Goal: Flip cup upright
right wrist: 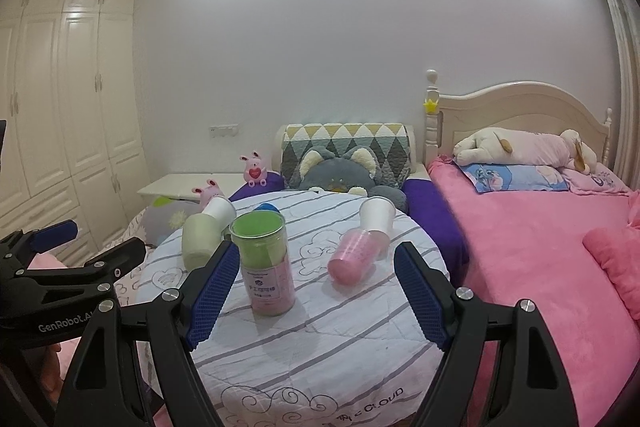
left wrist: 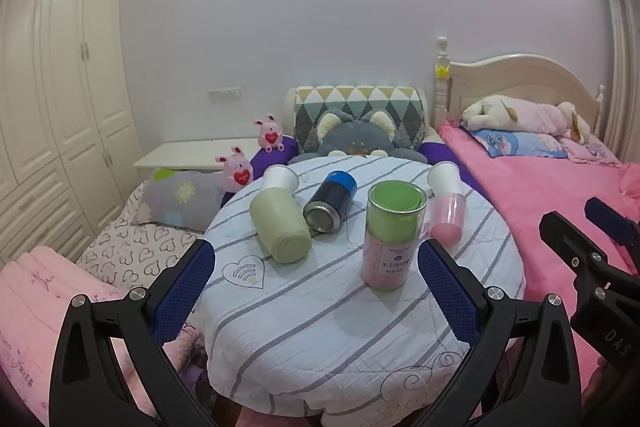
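A green cup (left wrist: 280, 223) with a white inner rim lies on its side on the round striped table (left wrist: 320, 327), base toward me. A pink cup (left wrist: 446, 213) with a white inner cup lies on its side at the right. In the right wrist view the pink cup (right wrist: 356, 259) lies ahead between the fingers and the green cup (right wrist: 200, 235) lies at the left. My left gripper (left wrist: 316, 267) is open and empty over the near table. My right gripper (right wrist: 312, 275) is open and empty, short of the pink cup.
A tall clear canister (left wrist: 394, 235) with green and pink filling stands upright mid-table, also in the right wrist view (right wrist: 264, 263). A dark blue can (left wrist: 330, 199) lies on its side. Pink bed (right wrist: 540, 247) at right, plush toys and pillows behind, wardrobe (left wrist: 52, 87) at left.
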`<state>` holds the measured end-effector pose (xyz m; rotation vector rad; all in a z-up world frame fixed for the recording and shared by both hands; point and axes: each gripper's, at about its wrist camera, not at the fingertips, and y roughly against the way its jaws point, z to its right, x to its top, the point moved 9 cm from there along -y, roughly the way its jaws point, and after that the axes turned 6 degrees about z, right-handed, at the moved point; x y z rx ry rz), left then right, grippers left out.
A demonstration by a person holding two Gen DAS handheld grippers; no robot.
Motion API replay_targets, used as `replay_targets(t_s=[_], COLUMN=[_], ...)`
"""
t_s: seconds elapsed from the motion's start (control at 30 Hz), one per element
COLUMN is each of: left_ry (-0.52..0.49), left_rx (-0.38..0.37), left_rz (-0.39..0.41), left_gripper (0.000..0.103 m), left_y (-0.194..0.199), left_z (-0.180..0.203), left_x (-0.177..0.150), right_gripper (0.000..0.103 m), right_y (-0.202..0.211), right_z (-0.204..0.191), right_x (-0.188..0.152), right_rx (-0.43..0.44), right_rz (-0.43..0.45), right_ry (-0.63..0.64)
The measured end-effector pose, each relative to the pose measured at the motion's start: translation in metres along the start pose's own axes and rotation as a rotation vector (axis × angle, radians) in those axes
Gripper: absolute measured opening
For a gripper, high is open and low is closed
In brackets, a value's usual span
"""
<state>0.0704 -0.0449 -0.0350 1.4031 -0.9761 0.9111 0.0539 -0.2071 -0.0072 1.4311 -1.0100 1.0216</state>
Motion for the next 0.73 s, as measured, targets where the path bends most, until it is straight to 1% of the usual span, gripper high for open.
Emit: replay_targets(t_s=[0.13, 0.23, 0.43, 0.73], left_ry=[0.0, -0.025, -0.04, -0.035], left_rx=[0.003, 0.014, 0.006, 0.009], left_rz=[0.013, 0.017, 0.017, 0.012], left_gripper=[0.103, 0.103, 0.103, 0.103], left_y=[0.0, 0.0, -0.001, -0.004], left_z=[0.004, 0.01, 0.018, 0.016], left_x=[0.004, 0.004, 0.005, 0.004], right_gripper=[0.081, 0.081, 0.081, 0.081], right_y=[0.0, 0.0, -0.003, -0.008], right_z=[0.002, 0.004, 0.011, 0.014], right_x=[0.0, 0.0, 0.0, -0.003], right_rx=[0.001, 0.0, 0.004, 0.011], right_rz=[0.003, 0.002, -0.008, -0.021], right_ry=[-0.004, -0.006, -0.021, -0.031])
